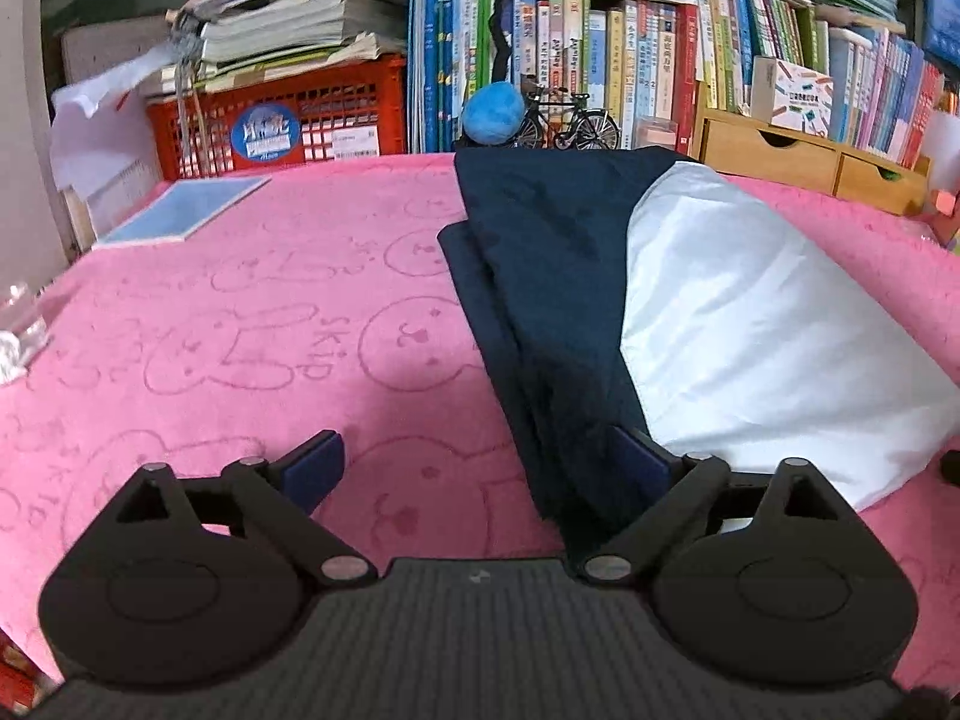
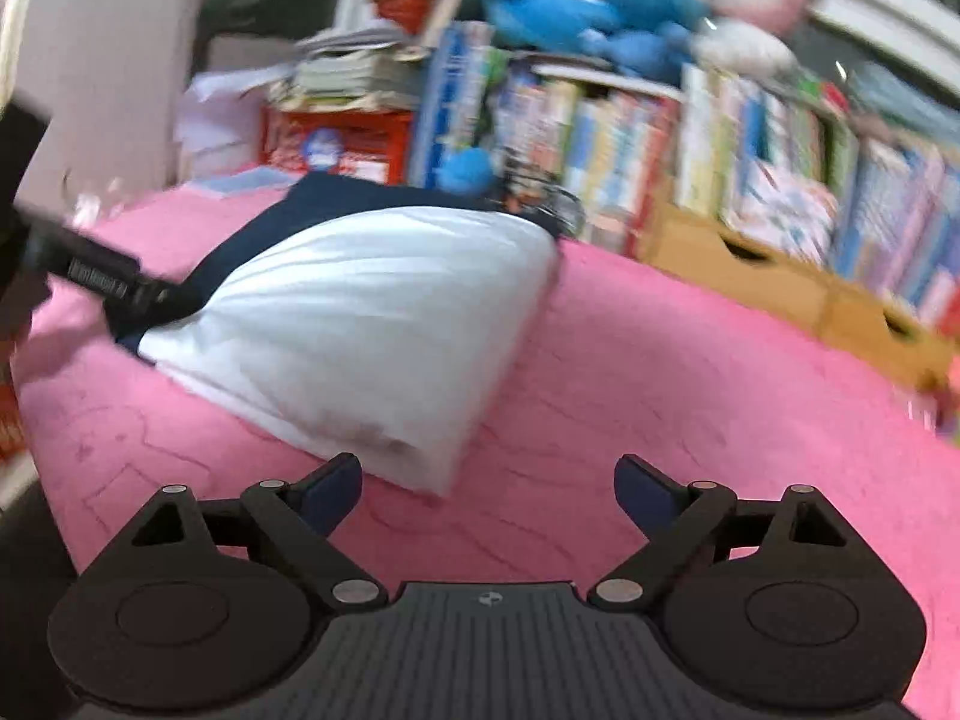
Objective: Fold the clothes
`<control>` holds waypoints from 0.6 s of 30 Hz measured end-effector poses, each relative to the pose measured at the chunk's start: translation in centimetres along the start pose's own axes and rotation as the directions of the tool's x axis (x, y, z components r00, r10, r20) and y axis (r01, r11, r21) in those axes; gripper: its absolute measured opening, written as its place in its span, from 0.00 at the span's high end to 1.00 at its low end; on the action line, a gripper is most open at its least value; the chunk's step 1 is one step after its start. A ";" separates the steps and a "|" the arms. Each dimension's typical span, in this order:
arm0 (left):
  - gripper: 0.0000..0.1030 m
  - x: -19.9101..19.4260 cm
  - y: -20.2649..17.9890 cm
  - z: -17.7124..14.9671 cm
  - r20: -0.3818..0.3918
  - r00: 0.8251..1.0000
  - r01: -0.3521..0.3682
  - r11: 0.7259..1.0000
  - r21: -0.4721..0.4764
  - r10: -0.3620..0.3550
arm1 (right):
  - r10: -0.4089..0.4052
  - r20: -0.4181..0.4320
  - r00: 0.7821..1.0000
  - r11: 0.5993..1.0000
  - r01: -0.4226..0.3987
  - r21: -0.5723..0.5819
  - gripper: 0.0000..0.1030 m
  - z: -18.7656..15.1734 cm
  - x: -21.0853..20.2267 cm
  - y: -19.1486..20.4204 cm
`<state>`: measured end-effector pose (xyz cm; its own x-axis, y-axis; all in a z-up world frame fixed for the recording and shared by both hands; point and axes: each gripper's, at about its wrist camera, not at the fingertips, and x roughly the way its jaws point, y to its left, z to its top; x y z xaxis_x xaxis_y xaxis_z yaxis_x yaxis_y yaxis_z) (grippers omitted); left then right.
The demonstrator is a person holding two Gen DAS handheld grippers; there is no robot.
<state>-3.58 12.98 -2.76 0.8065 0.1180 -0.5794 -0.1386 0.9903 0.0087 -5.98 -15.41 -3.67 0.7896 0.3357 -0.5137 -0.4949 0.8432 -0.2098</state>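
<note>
Left wrist view: the left gripper (image 1: 477, 471) is hovering low over the pink cover (image 1: 240, 330), jaws standing wide, gripping nothing.
Left fingers: the near end of the navy fabric is lying between them, close against the right finger (image 1: 645, 462); neither pad is pressing on it.
Right wrist view: the right gripper (image 2: 489, 495) is also standing wide and empty, with bare cover between its fingers.
Garment: the garment (image 1: 600, 300) is lying lengthwise on the cover, already narrowed into a long strip, navy along one side and white (image 2: 360, 324) on the other.
Near corner: the white corner (image 2: 432, 468) is sitting just beyond the right gripper's left finger, apart from it.
Other tool: the left gripper is showing at the left edge of the right view, reaching to the garment's navy edge.
Far end: the garment is running away toward a toy bicycle (image 1: 570, 120) and a blue ball (image 1: 489, 114) in front of the bookshelf (image 1: 660, 60).
Blur: the right view is smeared, so fine creases are hard to tell.
Step, as I judge it: the lengthwise folds are looking done, and both tools are lining up at the near end.
Next move, as I judge it: each gripper needs to close on a near corner, then both need to lift together and carry that end over toward the far end, keeping the edges level so the strip is not skewing.
</note>
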 end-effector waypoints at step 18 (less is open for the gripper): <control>0.00 0.6 1.1 -0.4 -0.001 0.997 0.075 0.997 0.020 -0.075 | 0.066 -0.148 0.987 0.982 -0.038 0.183 0.01 -0.8 2.0 -6.5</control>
<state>-3.46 14.16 -3.44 0.8138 0.0436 -0.5795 -0.0665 0.9976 -0.0183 -1.47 -20.53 -3.99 0.6928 0.3245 -0.6440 -0.4499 0.8924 -0.0344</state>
